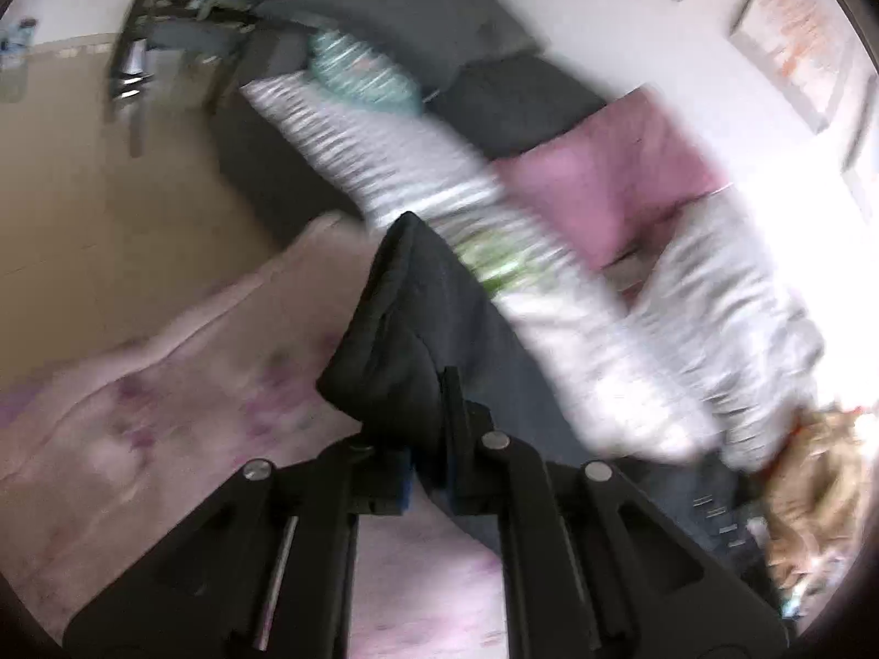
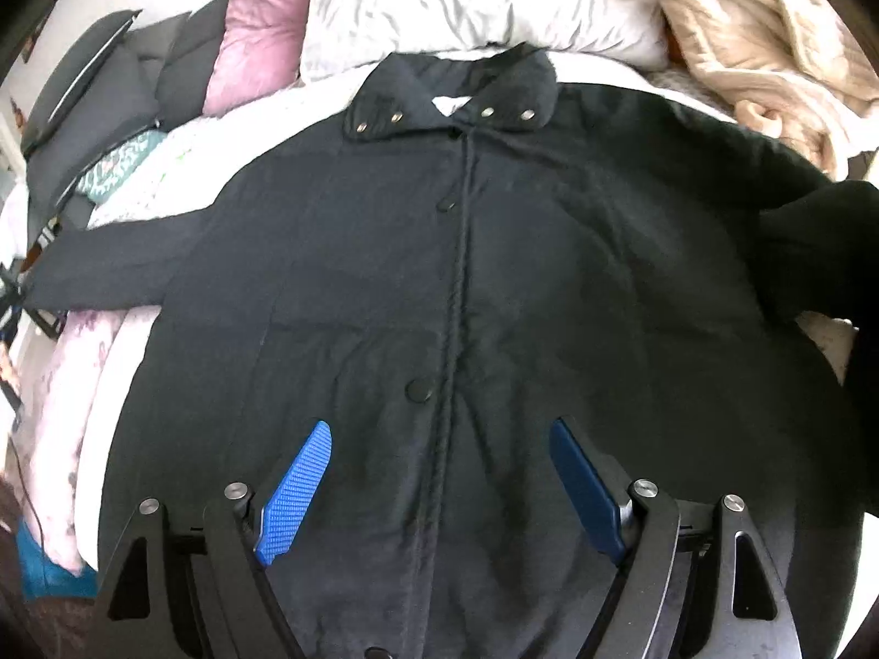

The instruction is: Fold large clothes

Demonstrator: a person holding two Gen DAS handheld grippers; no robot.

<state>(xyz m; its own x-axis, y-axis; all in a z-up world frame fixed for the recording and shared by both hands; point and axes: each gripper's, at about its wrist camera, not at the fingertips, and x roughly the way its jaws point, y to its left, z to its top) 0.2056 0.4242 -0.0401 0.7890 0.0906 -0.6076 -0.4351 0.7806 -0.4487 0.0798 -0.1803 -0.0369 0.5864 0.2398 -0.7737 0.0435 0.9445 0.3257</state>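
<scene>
Nearest the lens in the right wrist view, the right gripper [image 2: 439, 461] stands wide open, its blue pads [image 2: 299, 486] spread apart at lower centre and gripping nothing. Directly beneath and beyond it, the dark jacket [image 2: 467, 285] lies flat and front-up, filling most of the frame; its buttoned placket runs up the middle to a snap-studded collar [image 2: 450, 90] at upper centre. One sleeve [image 2: 110, 269] extends to the left edge, the other to the right edge. Behind the collar sit a white pillow [image 2: 467, 0], a pink pillow [image 2: 258, 27] at upper left, and a beige blanket [image 2: 769, 38] at upper right.

At the bottom centre of the blurred left wrist view, the left gripper [image 1: 428, 472] is closed tightly on a bunched fold of the jacket [image 1: 395, 329], which rises from the jaws toward mid-frame. Pale floral bedding [image 1: 165, 412] occupies the lower left. Farther off, a pink pillow [image 1: 604, 176] and a white pillow [image 1: 725, 318] lie to the right, with dark grey cushions [image 1: 395, 5] at the top and a tan floor [image 1: 82, 192] at the left.
</scene>
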